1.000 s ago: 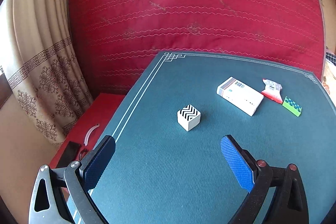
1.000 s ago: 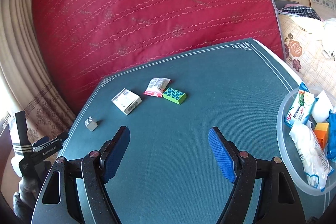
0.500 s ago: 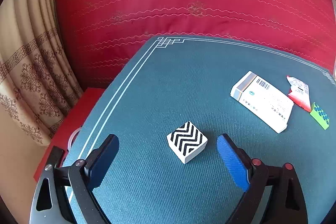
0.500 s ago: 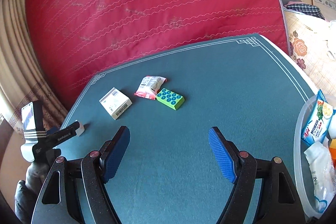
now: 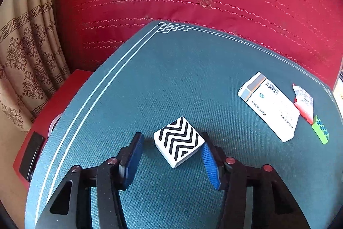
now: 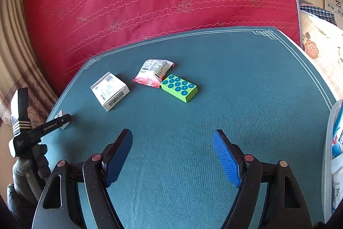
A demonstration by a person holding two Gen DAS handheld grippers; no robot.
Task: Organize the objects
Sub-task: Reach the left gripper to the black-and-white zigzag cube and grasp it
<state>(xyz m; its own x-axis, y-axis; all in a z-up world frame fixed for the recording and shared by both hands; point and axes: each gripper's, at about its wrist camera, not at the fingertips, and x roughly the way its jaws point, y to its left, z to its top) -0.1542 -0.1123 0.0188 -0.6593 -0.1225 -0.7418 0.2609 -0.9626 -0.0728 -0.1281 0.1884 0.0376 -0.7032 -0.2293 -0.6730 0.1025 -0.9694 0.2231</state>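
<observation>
At the table's left edge, the left gripper (image 5: 171, 156) is closing around the small zigzag-striped white block (image 5: 179, 141), its right ribbed pad touching a corner, the left apart. Rightward lie a white carton (image 6: 110, 90), crinkly snack packet (image 6: 154, 72) and green dotted box (image 6: 179, 87). The right gripper (image 6: 172, 159) hovers spread, empty.

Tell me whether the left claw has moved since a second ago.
Yes. The left claw has advanced across the table to the zigzag block, now between its closing jaws.
</observation>
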